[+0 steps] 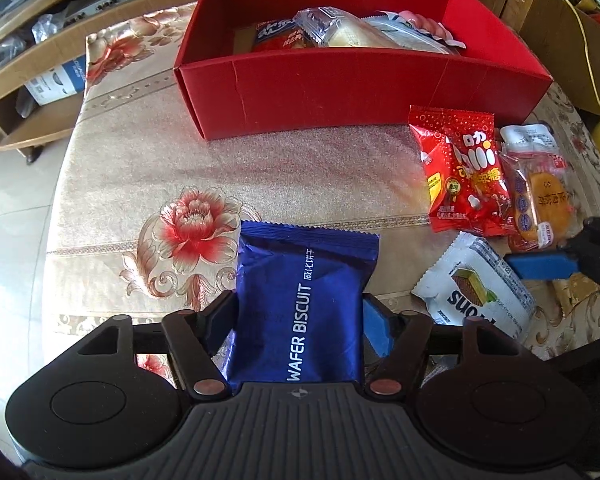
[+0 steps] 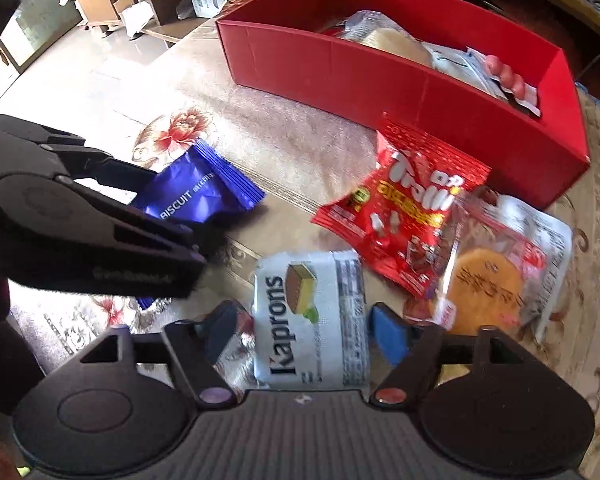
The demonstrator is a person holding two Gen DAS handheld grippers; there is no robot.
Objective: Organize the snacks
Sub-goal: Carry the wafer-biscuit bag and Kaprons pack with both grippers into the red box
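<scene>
A blue wafer biscuit pack (image 1: pixel 300 292) lies on the floral tablecloth between the fingers of my left gripper (image 1: pixel 300 302). The pads stand close at its sides without squeezing it, so this gripper is open. My right gripper (image 2: pixel 304 314) is open around a white Kaprons wafer pack (image 2: pixel 312 320), with a gap on the left side. A red gummy pack (image 2: pixel 404 216) and a clear pack with an orange cake (image 2: pixel 488 284) lie just beyond it. The red box (image 1: pixel 340 88) behind them holds several snacks. The left gripper (image 2: pixel 100 220) shows in the right wrist view over the blue pack (image 2: pixel 196 196).
The table's left edge (image 1: pixel 66 184) drops to a tiled floor. Wooden shelving (image 1: pixel 28 80) stands at the far left. Cardboard boxes (image 1: pixel 560 40) sit behind the red box on the right. Bare tablecloth (image 1: pixel 300 168) lies between the box and the blue pack.
</scene>
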